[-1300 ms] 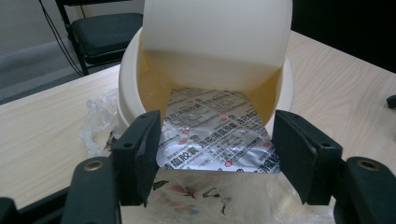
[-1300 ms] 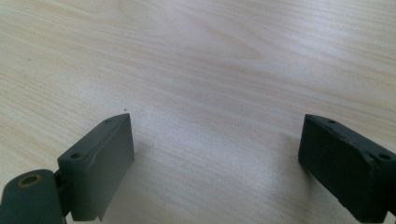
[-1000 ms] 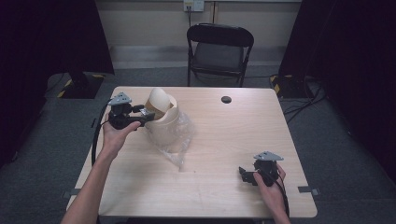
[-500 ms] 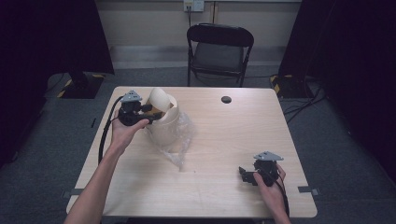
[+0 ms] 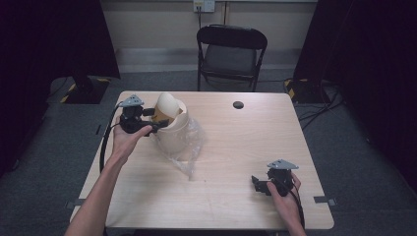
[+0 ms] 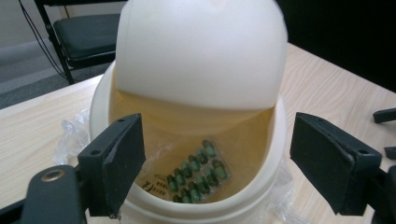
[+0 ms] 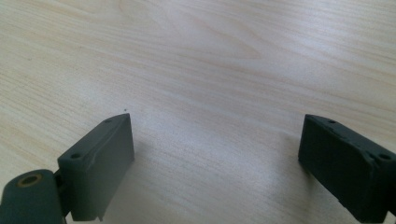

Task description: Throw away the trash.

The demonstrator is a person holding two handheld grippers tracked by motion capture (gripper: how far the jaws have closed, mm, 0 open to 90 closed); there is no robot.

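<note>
Cream plastic bin [image 5: 173, 129] with a swing lid [image 6: 201, 51] stands on the tabletop [image 5: 231, 147] at its left rear, a blister pack of green capsules [image 6: 198, 171] lying inside. We read the drop as done: the left tool [image 5: 156, 126] sits at the bin's mouth, jaws just spread, nothing between them. Next we'd pull it back clear of the rim and lid. Clear plastic wrap [image 5: 189, 147] is bunched around the bin's base and could snag. The right tool [image 5: 258, 183] rests near the front right, jaws spread and empty. A small black disc [image 5: 238, 104] and a folding chair [image 5: 231, 49] are well apart.
</note>
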